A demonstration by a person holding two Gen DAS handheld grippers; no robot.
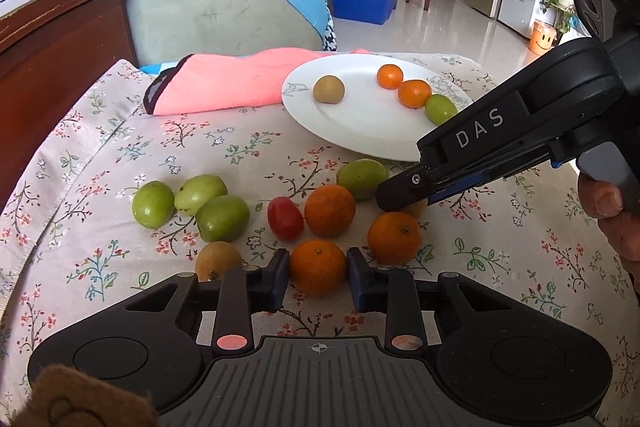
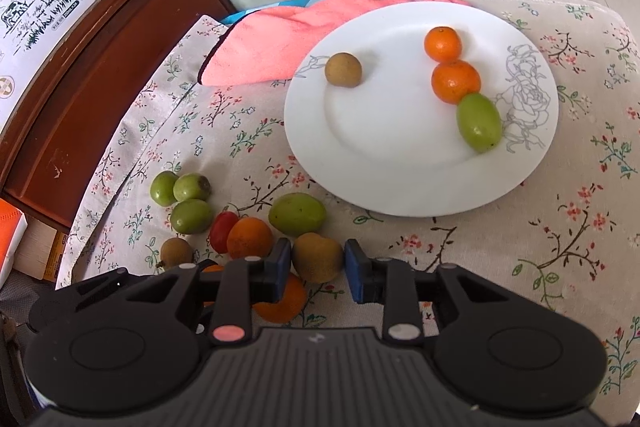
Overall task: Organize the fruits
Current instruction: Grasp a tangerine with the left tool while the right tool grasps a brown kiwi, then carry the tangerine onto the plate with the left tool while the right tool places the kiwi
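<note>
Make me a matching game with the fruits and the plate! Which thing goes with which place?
Things:
1. tangerine
2. brown fruit
3. cherry tomato
4. green fruit

Places:
A. on the white plate, touching an orange fruit
B. between the pads of the left gripper
C. on the flowered cloth, no gripper on it
D. between the pads of the right gripper

Pairs: 1-B, 2-D, 3-C, 4-A
</note>
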